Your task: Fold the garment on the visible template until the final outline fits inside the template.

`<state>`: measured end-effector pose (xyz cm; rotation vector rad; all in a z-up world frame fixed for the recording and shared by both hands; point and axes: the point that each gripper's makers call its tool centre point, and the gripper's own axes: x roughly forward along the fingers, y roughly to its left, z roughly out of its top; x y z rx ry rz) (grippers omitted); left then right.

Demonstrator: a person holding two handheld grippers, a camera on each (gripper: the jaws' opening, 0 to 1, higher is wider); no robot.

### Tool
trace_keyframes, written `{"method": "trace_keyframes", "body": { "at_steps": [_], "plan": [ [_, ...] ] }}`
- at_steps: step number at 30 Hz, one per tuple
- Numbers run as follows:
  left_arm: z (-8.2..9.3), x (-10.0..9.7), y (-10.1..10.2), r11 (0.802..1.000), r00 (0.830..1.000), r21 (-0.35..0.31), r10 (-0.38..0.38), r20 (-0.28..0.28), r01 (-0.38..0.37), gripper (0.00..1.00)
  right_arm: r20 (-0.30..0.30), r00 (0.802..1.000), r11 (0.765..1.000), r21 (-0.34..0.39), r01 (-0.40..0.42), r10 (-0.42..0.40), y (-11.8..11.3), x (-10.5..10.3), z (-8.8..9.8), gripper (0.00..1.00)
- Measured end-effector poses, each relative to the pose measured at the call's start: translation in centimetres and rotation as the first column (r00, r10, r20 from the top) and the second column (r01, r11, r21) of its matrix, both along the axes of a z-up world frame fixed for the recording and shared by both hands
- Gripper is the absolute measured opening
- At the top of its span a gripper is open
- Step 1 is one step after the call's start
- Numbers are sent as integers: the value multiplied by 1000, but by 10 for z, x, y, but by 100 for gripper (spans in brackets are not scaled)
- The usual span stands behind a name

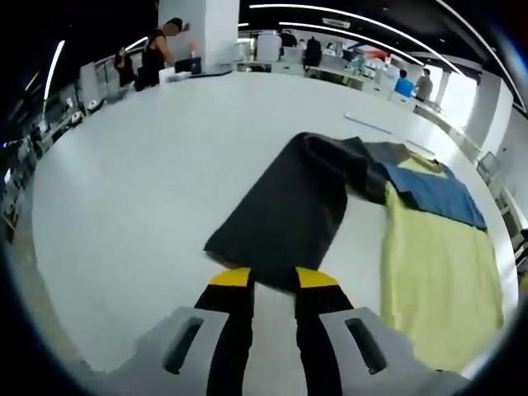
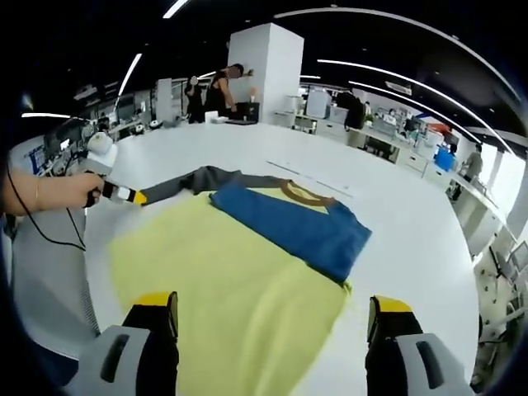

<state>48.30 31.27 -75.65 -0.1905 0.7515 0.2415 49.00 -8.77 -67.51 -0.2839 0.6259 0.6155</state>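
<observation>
A garment with a blue body (image 1: 429,194) (image 2: 289,219) and dark grey sleeves lies partly on a pale yellow template (image 1: 437,272) (image 2: 214,280) on a white table (image 1: 124,206). One dark sleeve (image 1: 289,210) (image 2: 198,180) stretches off the template. My left gripper (image 1: 273,278) (image 2: 136,196) is shut on that sleeve's end, held by a hand (image 2: 58,191) in the right gripper view. My right gripper (image 2: 272,307) stands wide open above the template's near edge, holding nothing.
A thin pale strip (image 1: 371,124) lies on the table beyond the garment. Several people (image 1: 157,49) stand at desks past the table's far edge, near a white column (image 2: 268,70). The table's rounded edge (image 2: 470,330) runs close on the right.
</observation>
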Motion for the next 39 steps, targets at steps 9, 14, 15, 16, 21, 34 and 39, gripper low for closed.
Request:
{"method": "trace_keyframes", "body": {
  "at_steps": [9, 14, 15, 16, 21, 34, 39],
  "plan": [
    [2, -1, 2, 999, 1000, -29, -25, 5, 25, 0, 4, 1000, 999, 39, 13, -13, 0, 0, 1, 94],
    [8, -7, 11, 999, 999, -28, -26, 19, 26, 0, 5, 1000, 1000, 14, 16, -16, -3, -1, -4, 93],
    [9, -8, 15, 999, 999, -25, -24, 22, 25, 0, 4, 1000, 1000, 11, 14, -14, -2, -1, -5, 92],
    [11, -9, 17, 999, 999, -18, -28, 24, 28, 0, 3, 1000, 1000, 9, 12, -12, -2, -2, -5, 92],
    [16, -14, 31, 999, 999, 25, -37, 25, 36, 0, 0, 1000, 998, 57, 7, -7, 5, -4, -3, 93],
    [37, -4, 75, 991, 994, 88, -104, 37, 100, 0, -12, 1000, 997, 82, -6, 7, 5, -13, 1, 98],
    [40, 4, 89, 981, 988, 126, -153, 15, 150, 0, -13, 1000, 996, 90, 6, -5, 2, -13, 2, 98]
  ]
}}
